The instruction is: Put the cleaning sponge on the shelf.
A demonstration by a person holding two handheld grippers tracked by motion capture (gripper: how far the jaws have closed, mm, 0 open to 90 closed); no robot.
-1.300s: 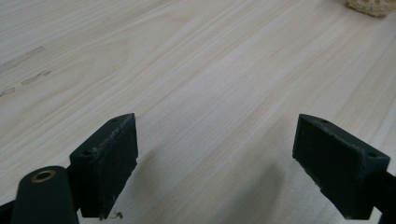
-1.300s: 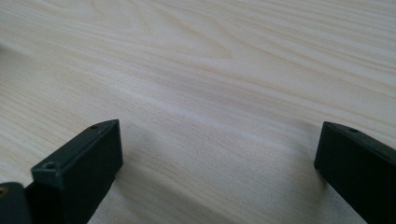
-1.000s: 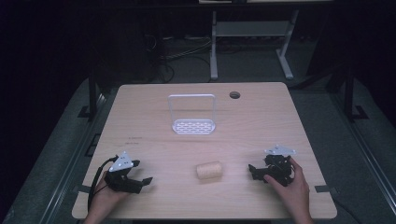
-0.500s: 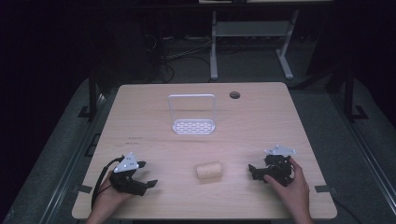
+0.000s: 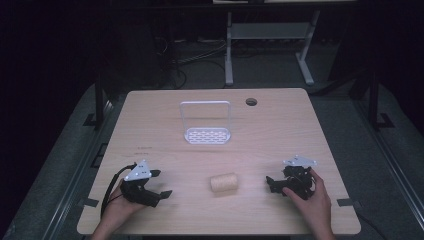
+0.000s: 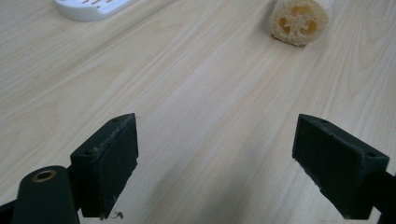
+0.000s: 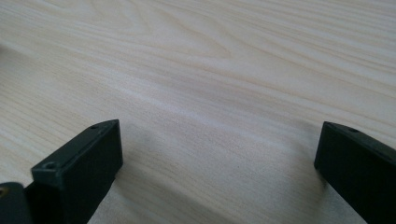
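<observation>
Lying on its side near the front of the desk (image 5: 280, 130), between two sets of spread, empty tongs, left (image 5: 159, 184) and right (image 5: 270, 183), a short loofah cylinder (image 5: 223, 182) looks light, porous and squashy, best pinched gently across its rounded sides.

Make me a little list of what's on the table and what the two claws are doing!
table: light wood table, small round hole near the far edge
sponge: tan loofah roll lying on its side near the front, between the two claws
rack: white soap tray with a wire hoop, behind the loofah roll
left claw: left claw open, holding nothing, pointing toward the loofah roll
right claw: right claw open, holding nothing
</observation>
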